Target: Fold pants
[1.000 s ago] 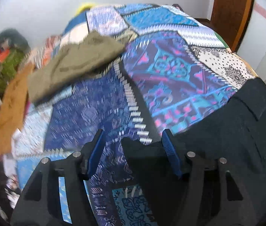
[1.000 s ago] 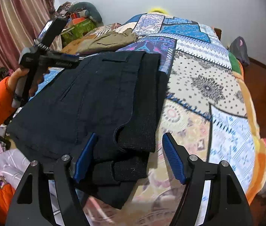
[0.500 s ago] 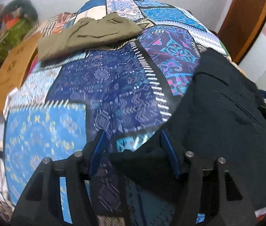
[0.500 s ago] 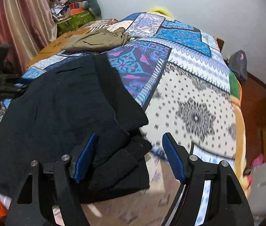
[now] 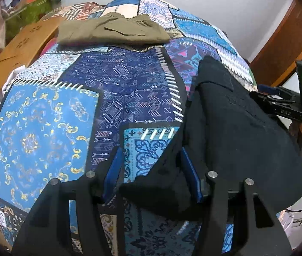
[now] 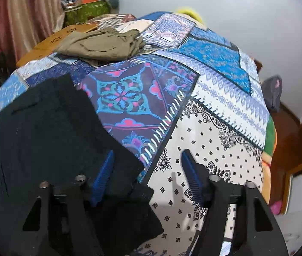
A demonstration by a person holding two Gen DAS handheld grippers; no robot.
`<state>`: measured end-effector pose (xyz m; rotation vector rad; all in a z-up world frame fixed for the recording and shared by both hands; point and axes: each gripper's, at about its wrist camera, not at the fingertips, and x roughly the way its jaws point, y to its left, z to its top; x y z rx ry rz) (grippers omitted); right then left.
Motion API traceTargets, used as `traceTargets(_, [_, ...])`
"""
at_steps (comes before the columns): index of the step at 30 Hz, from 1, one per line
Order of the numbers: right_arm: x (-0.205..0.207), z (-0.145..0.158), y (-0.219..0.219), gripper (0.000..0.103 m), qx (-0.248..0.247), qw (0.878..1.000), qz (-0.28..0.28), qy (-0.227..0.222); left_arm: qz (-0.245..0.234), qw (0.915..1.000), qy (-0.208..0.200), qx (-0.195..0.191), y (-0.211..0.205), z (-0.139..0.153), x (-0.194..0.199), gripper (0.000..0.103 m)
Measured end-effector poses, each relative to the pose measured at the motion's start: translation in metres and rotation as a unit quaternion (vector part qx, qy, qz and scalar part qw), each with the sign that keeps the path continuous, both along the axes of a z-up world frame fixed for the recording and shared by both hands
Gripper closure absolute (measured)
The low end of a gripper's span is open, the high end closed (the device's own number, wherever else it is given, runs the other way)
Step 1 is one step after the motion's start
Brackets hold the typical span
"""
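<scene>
Left gripper [image 5: 151, 170]: jaws apart and closing; a corner of the black, coarse-woven pants [image 5: 236, 132] lies between the blue ribbed pads, against the right pad, not pinched.
Right gripper [image 6: 146, 175]: jaws apart and closing; a corner of the same pants [image 6: 44, 132] lies by its left pad, with bare bedspread towards the right pad.
Key relation: the pants span the gap between the two grippers, to the right of the left jaws and to the left of the right jaws; each hand is nearest its own corner.
Beneath: patchwork printed bedspread [image 5: 44, 132], flat and smooth.
Beyond the jaws: olive-green folded trousers [image 5: 112, 32], matte cotton, lying well apart.
Far: tan cardboard box [image 5: 20, 49].
</scene>
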<state>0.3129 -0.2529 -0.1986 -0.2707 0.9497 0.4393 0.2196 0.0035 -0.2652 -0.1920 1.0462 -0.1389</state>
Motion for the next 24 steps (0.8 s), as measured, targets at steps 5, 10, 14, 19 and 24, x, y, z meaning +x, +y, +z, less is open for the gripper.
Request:
traceTargets(5, [-0.035,0.039,-0.008,0.044,0.044,0.998,-0.023,-0.031,-0.013,0.9984,-0.039,0.038,0.008,0.03,-0.001,0.047])
traceTargets(10, [-0.09,0.068,-0.009,0.042,0.098,0.995,-0.021,-0.027,-0.047,0.996,-0.071,0.027,0.002,0.057,-0.005,0.047])
traceTargets(14, [-0.13,0.063,0.003,0.038,0.108,0.994,-0.012,-0.014,-0.078,0.9933,-0.078,0.034,-0.015,0.06,-0.009,0.047])
traceTargets(19, [-0.162,0.028,0.017,0.038,0.118,0.992,-0.019,0.034,-0.102,0.9927,-0.056,0.034,-0.032,0.042,-0.018,0.047])
traceTargets(24, [-0.162,0.01,0.002,0.04,0.147,0.988,-0.031,0.04,-0.082,0.9933,-0.065,0.049,-0.033,0.031,-0.013,0.046])
